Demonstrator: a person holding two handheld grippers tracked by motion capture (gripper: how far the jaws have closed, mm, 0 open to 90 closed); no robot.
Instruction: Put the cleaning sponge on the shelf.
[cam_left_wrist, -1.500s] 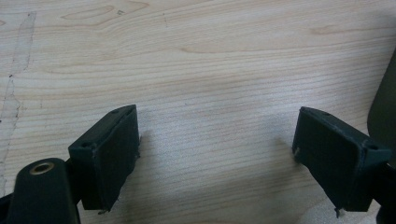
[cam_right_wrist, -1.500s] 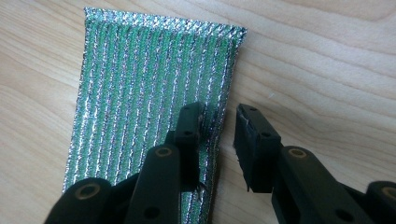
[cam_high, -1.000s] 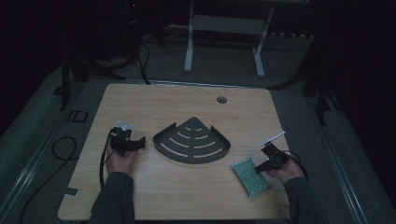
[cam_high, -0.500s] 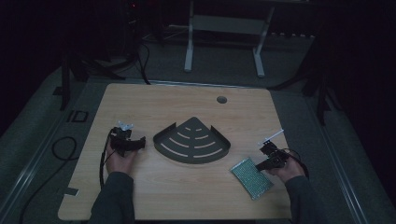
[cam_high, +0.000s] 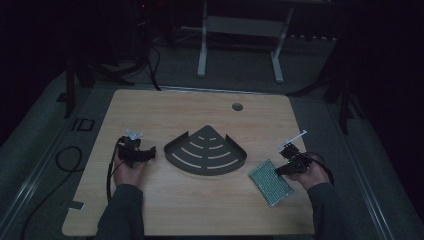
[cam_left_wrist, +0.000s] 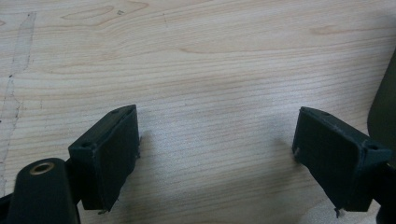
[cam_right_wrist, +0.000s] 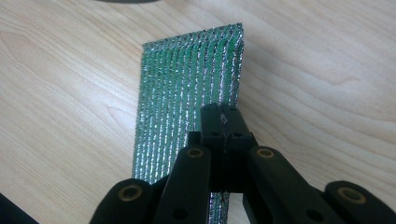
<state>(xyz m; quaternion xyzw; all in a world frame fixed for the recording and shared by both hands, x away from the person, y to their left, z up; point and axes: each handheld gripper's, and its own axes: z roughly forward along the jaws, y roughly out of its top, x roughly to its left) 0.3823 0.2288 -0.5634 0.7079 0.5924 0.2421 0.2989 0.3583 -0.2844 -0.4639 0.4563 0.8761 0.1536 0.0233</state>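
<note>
A dark quarter-round corner shelf with curved slots lies flat at the middle of the wooden table. To its left my left gripper rests low over bare wood, its jaws wide open with nothing between them; the shelf's dark edge shows just beyond its right jaw. A green, glittery scouring pad lies right of the shelf. My right gripper is shut on the pad's near right edge, jaws pressed together.
A round cable hole sits near the table's far edge. A black cable loops on the floor left of the table. A metal stand is behind the table. Bare wood lies in front of the shelf.
The right gripper and the green pad have shifted slightly to the right and away from me. The left gripper has stayed where it was.
</note>
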